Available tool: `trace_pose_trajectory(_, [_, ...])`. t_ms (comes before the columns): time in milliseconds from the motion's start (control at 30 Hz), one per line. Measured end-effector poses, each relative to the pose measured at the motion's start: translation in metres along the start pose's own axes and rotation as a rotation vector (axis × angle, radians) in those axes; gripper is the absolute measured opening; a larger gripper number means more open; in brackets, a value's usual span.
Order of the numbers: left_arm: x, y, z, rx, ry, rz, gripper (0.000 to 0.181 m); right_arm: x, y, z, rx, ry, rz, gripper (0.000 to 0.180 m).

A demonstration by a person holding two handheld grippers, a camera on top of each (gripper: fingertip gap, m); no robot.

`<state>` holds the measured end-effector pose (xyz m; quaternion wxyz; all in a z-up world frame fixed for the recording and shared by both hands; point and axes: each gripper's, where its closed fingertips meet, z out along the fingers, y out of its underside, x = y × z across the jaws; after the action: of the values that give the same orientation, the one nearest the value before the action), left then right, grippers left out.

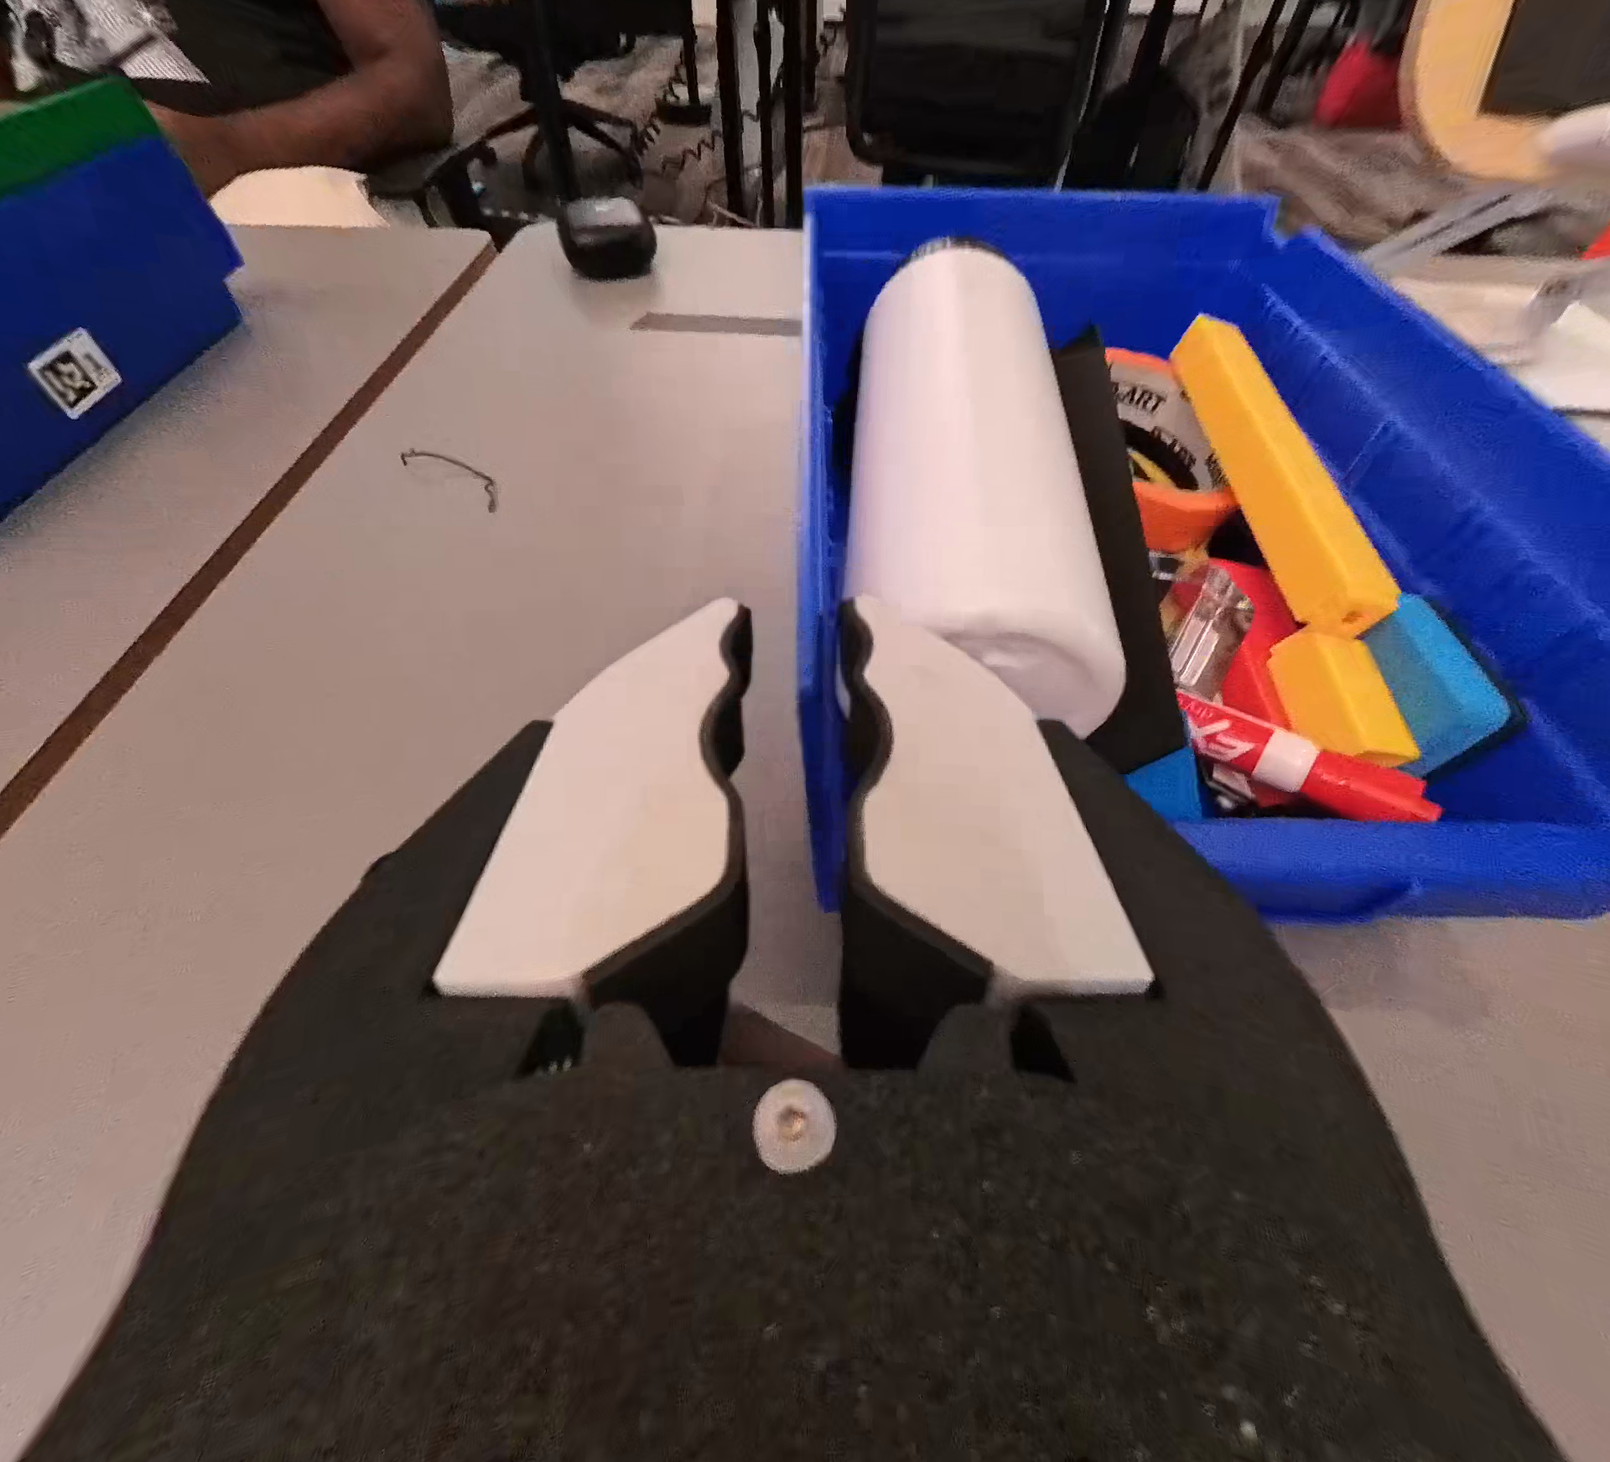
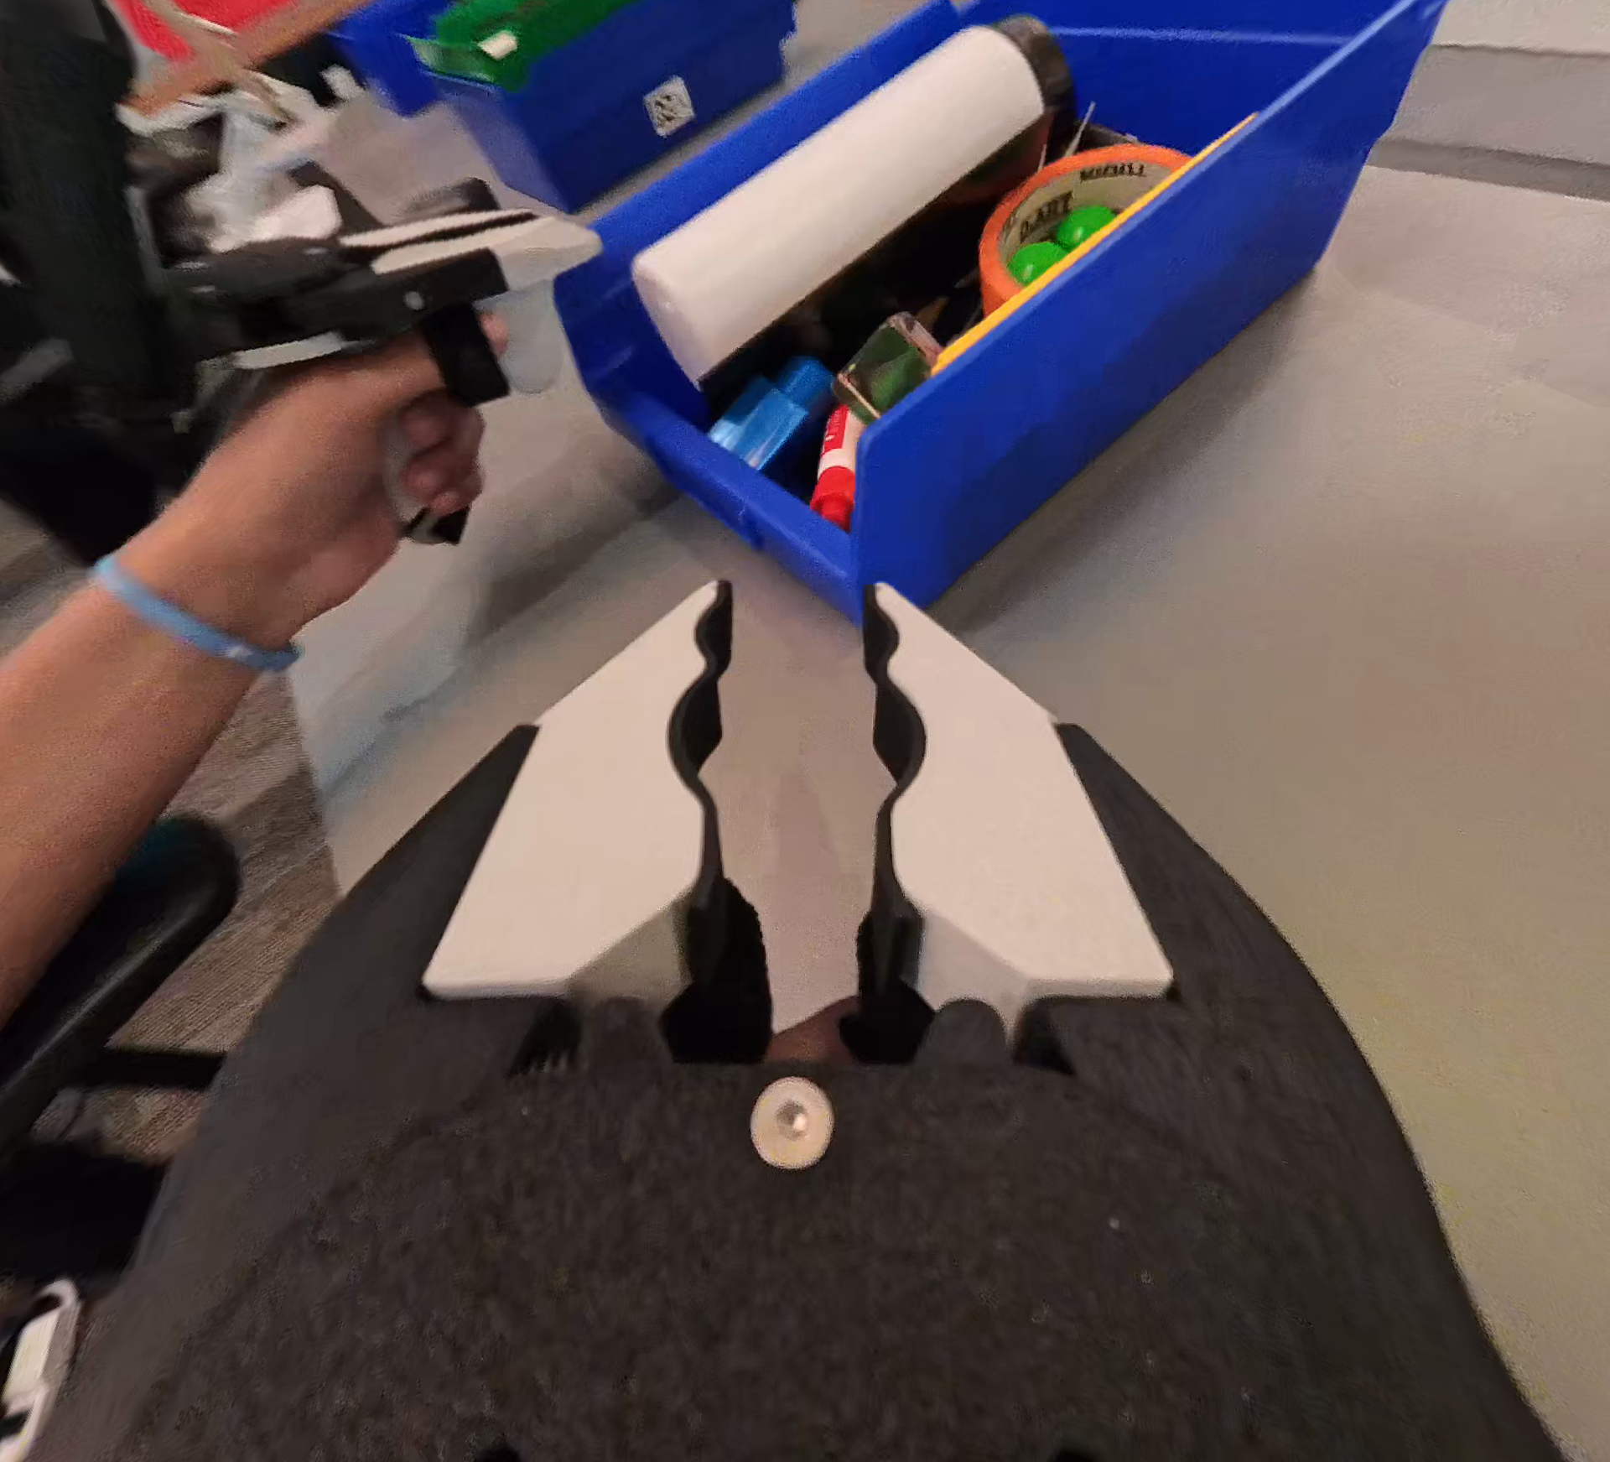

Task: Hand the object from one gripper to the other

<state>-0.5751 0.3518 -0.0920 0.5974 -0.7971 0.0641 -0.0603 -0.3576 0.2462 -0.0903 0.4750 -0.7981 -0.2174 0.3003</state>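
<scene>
The desk (image 1: 558,636) is the broadest thing before me, grey and seamed down the left. On it sits the blue bin (image 1: 1437,461), open-topped so I can reach in from above; a second blue bin with green sheets (image 2: 610,26) stands well apart. Nothing is picked yet, so I judge the task's object is somewhere in the near bin. The white bottle (image 1: 967,479) lies lengthwise along its left wall, filling most of that side. Beside it are an orange tape roll (image 2: 1072,200), a yellow block (image 1: 1281,479), a blue block (image 1: 1429,679) and a red marker (image 1: 1307,775). My left gripper (image 1: 793,636) hovers just before the bin's near corner, jaws narrowly parted and empty. My right gripper (image 2: 793,610) holds nothing either, jaws a little wider apart.
</scene>
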Motion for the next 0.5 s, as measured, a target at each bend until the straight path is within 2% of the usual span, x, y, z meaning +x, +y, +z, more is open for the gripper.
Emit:
trace_pose_trajectory(100, [-0.006,-0.015,-0.019,0.083,-0.039,-0.042,0.021,0.031,-0.006,-0.059,0.058,-0.018,-0.005,0.030])
trace_pose_trajectory(167, [-0.003,-0.023,-0.032,0.142,-0.066,-0.053,0.021,0.074,-0.010,-0.101,0.110,0.092,-0.028,0.031])
trace_pose_trajectory(267, [0.029,-0.031,-0.044,0.187,0.036,-0.082,0.021,0.137,-0.017,-0.172,0.215,0.298,-0.069,0.034])
trace_pose_trajectory(433, [0.099,0.002,-0.064,0.099,0.169,-0.038,0.022,0.215,-0.018,-0.309,0.467,0.630,-0.018,0.034])
trace_pose_trajectory(500, [0.129,0.019,-0.070,0.032,0.252,-0.027,0.022,0.246,-0.011,-0.351,0.543,0.729,0.025,0.032])
